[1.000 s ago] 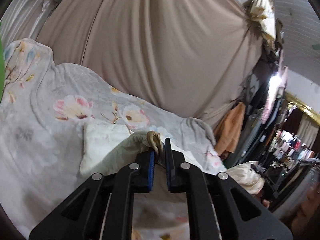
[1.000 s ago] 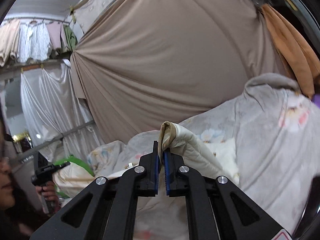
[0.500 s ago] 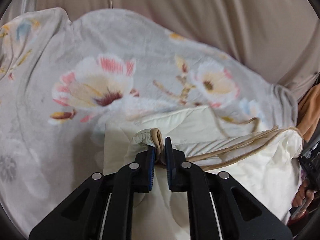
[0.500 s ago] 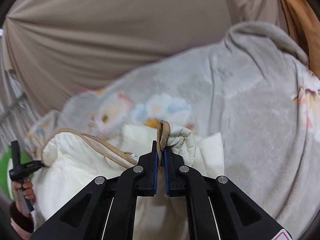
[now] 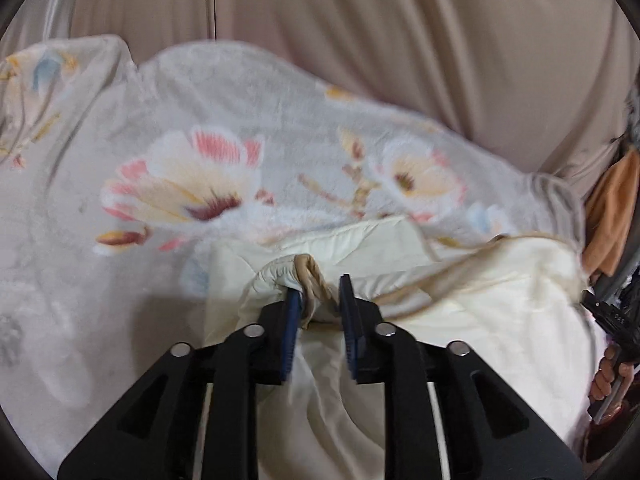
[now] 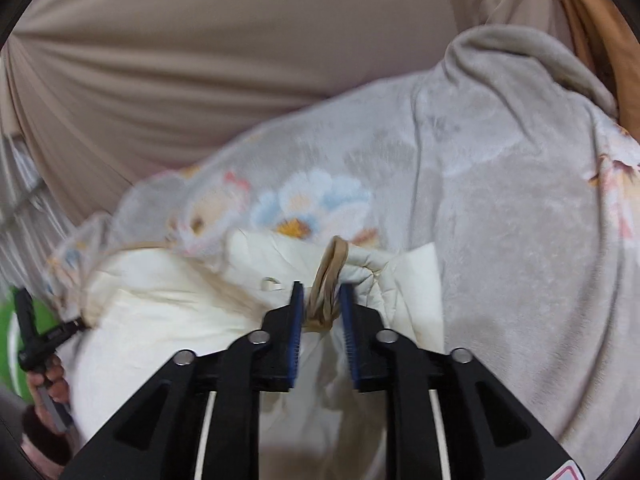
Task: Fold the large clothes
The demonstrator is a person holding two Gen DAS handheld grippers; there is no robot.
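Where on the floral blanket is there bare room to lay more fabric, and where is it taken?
Free: the floral blanket left of the cream quilt, and the grey stretch to its right, up to the beige curtain. Crowded: the middle, where the quilt lies bunched, its tan-trimmed corners between the parted left claw and right claw.

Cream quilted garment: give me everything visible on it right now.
The cream quilted garment is padded, off-white fabric with tan binding along its edges. It lies bunched and partly folded on the grey floral blanket. In each wrist view a gathered corner, tan binding uppermost, sits between the fingers: the left gripper and right gripper both have jaws parted, with gaps beside the cloth, so neither clamps it. A small loop or tag shows near the right gripper. The images are motion-blurred, so stitching detail is unclear.
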